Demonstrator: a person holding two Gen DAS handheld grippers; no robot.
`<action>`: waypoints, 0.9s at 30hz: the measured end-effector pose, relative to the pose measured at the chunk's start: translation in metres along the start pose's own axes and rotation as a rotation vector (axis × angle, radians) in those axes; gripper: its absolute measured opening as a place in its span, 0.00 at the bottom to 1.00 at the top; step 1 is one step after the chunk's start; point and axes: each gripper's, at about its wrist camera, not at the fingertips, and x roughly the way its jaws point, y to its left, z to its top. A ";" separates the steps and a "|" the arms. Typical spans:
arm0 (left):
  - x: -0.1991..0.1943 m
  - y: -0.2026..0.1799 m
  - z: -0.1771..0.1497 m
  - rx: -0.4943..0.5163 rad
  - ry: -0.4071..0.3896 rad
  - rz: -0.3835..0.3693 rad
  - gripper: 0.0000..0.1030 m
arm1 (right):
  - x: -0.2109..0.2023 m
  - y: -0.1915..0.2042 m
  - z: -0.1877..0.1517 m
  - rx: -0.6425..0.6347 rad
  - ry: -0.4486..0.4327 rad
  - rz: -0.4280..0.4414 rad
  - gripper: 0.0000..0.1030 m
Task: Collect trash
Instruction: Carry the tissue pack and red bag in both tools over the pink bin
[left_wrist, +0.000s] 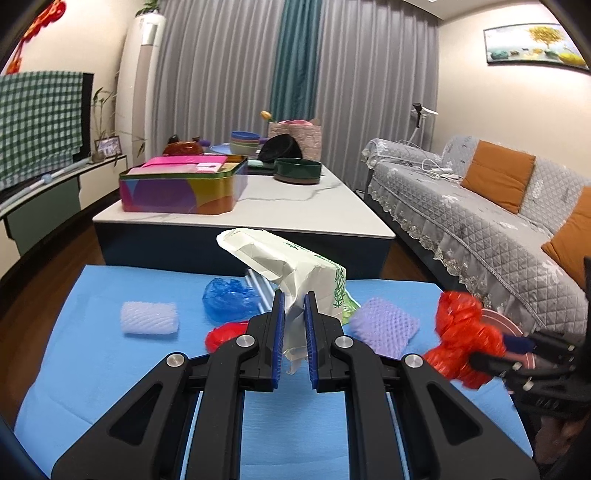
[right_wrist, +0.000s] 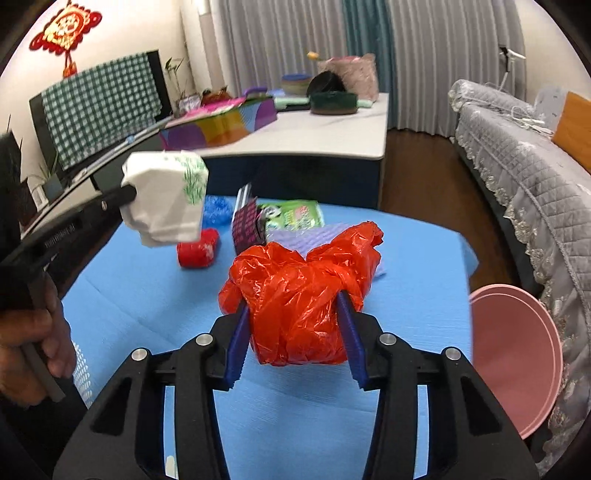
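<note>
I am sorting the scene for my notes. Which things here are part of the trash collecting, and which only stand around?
Part of the job:
- white wrapper, in left claw
- red plastic bag, in right claw
- pink bin
- foam nets, white and purple
- blue plastic wad

Only standing around:
- colourful tin
- sofa
- green bowl
</note>
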 end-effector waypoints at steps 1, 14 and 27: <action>-0.001 -0.002 0.000 0.004 0.000 -0.001 0.11 | -0.007 -0.004 0.000 0.008 -0.016 -0.005 0.44; -0.007 -0.041 -0.002 0.077 -0.005 -0.050 0.11 | -0.066 -0.037 -0.004 0.066 -0.165 -0.094 0.44; 0.004 -0.080 -0.006 0.129 0.010 -0.112 0.11 | -0.096 -0.079 -0.010 0.130 -0.239 -0.226 0.44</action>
